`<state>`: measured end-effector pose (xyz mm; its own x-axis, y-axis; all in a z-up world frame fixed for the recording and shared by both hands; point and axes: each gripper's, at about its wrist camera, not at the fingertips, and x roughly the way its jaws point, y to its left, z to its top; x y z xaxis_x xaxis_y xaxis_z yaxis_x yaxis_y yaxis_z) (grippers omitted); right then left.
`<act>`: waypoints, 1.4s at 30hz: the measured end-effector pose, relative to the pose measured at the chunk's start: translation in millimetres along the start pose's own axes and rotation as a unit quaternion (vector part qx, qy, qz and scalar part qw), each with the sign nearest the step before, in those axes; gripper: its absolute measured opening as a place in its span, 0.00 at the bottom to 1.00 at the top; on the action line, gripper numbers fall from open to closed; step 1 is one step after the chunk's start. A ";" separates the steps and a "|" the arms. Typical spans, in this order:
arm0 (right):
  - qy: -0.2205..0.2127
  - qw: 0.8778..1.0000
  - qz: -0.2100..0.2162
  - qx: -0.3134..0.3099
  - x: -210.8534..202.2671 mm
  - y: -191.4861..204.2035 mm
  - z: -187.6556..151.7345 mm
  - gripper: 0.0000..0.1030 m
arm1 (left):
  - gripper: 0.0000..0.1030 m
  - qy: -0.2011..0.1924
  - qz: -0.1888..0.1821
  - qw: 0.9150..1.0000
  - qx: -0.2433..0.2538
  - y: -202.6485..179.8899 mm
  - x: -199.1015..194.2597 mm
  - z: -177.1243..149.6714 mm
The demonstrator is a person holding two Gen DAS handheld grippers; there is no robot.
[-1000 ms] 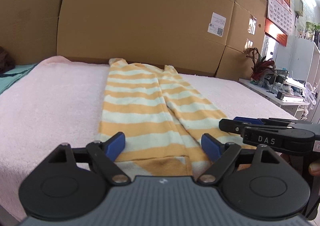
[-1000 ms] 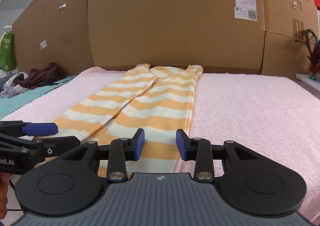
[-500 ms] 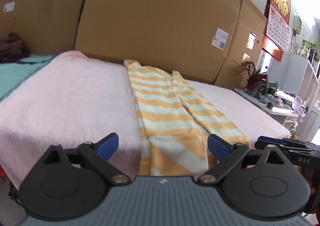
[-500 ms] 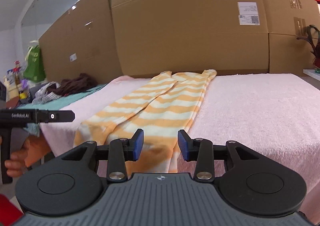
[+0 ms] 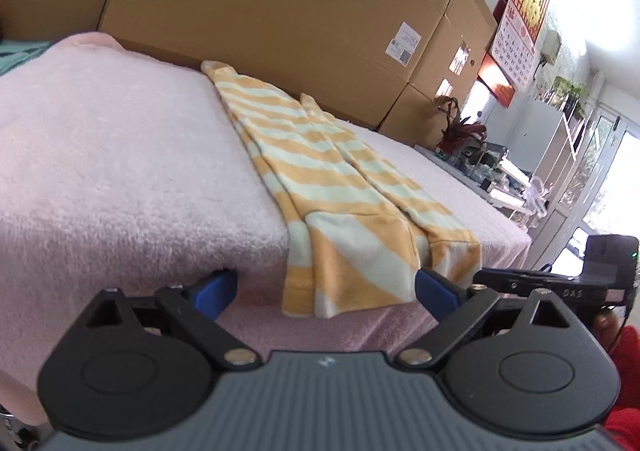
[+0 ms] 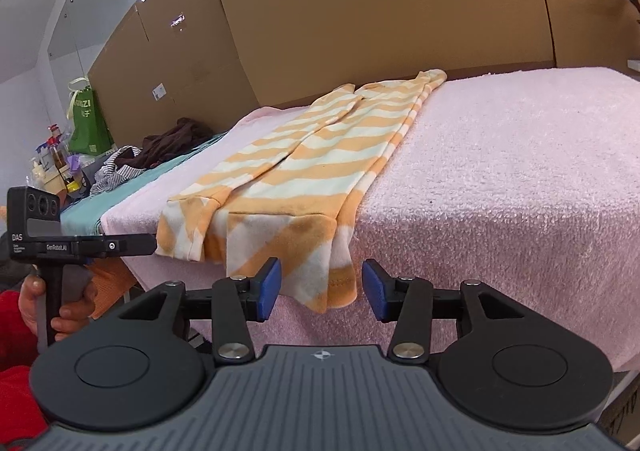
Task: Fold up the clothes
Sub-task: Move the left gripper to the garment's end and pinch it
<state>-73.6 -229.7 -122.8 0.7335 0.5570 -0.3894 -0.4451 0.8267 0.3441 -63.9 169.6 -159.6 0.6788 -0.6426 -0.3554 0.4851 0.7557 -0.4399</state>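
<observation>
**A:** How do the jaws of the left gripper (image 5: 326, 291) stand?

**B:** Wide apart, with nothing pinched. The hanging end of the striped pants (image 5: 320, 187) shows in the gap between the two blue pads, a little past their tips. The pads do not touch the cloth.

**A:** And the right gripper (image 6: 321, 288)?

**B:** Its jaws are opening. They stand about half as wide as the left ones. One hanging corner of the pants sits right between the blue pads, but the pads do not press on it. Nothing is held.

**A:** Where do the pants lie?

**B:** Flat on the pink towel (image 5: 112, 155) that covers the tabletop. The two legs lie side by side and run away from the grippers to the far edge. The near end droops over the front edge of the towel.

**A:** What is behind that?

**B:** Big cardboard boxes (image 5: 280, 11) stand just behind the far edge. In the right wrist view a hand (image 6: 56, 303) in a red sleeve holds the handle of the left gripper, off to the left of the pants. A pile of dark clothes (image 6: 172, 139) lies on a green cloth farther left.
</observation>
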 end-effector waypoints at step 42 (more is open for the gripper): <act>0.018 0.981 0.183 0.069 23.9 -52.7 8.0 0.20 | 0.17 0.072 -0.099 0.991 -0.047 9.7 31.3 16.0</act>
<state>-28.5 -260.6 -143.4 0.5176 0.8188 -0.2483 -0.5994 0.5541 0.5776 -29.2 158.8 -161.8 0.4864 -0.7938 -0.3651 0.5430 0.6020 -0.5855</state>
